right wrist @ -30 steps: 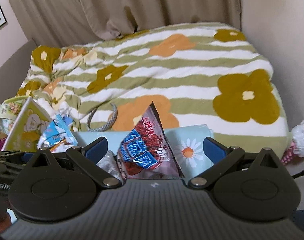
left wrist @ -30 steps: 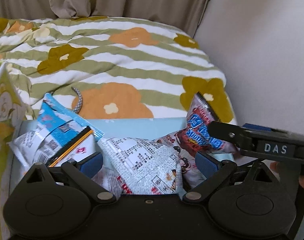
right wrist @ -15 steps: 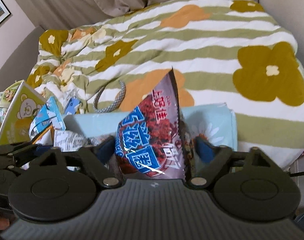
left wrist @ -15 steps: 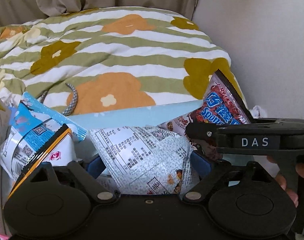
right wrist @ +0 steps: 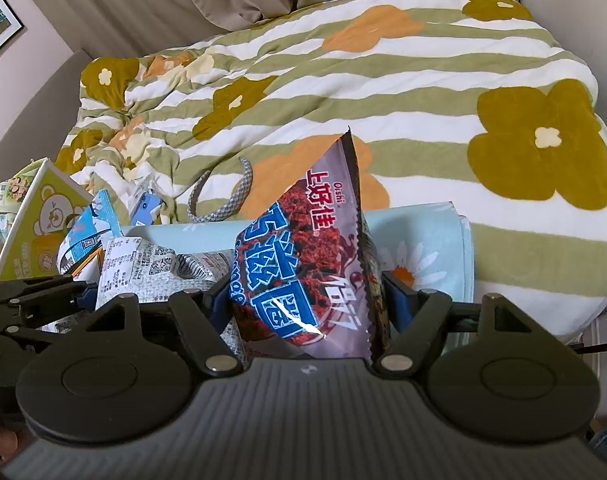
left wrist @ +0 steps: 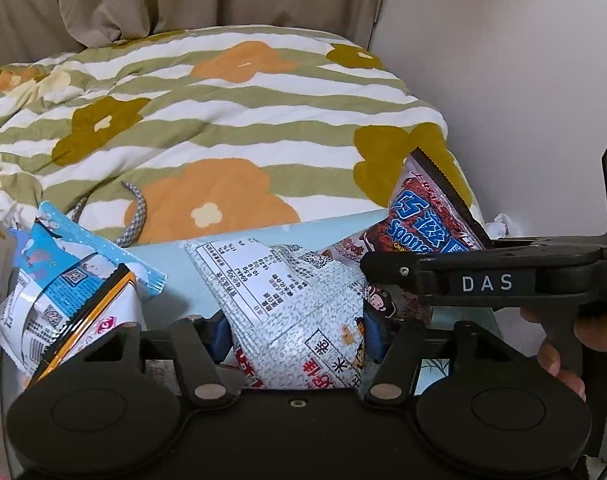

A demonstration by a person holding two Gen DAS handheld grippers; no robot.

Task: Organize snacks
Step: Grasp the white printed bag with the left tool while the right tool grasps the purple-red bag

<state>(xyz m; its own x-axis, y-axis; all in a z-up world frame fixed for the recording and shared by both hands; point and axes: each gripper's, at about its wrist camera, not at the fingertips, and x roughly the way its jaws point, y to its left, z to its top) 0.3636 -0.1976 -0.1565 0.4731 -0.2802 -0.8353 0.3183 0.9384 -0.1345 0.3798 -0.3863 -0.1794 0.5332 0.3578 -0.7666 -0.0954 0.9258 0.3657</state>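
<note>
With jaws just closed in, the left gripper point(left wrist: 297, 330) pinched the grey-white snack bag point(left wrist: 291, 312) and the right gripper point(right wrist: 303, 300) the maroon bag point(right wrist: 307, 264), side by side on the near blue cloth point(left wrist: 239, 236); lifting together, the overlapping, slippery bags might snag or slide free.

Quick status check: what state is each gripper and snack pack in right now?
left gripper: just closed, pads pressing the grey-white snack bag
right gripper: just closed, pads pressing the maroon snack bag, which stands upright
blue-white packet: lying loose, ungripped
yellow bear box: tilted, untouched
</note>
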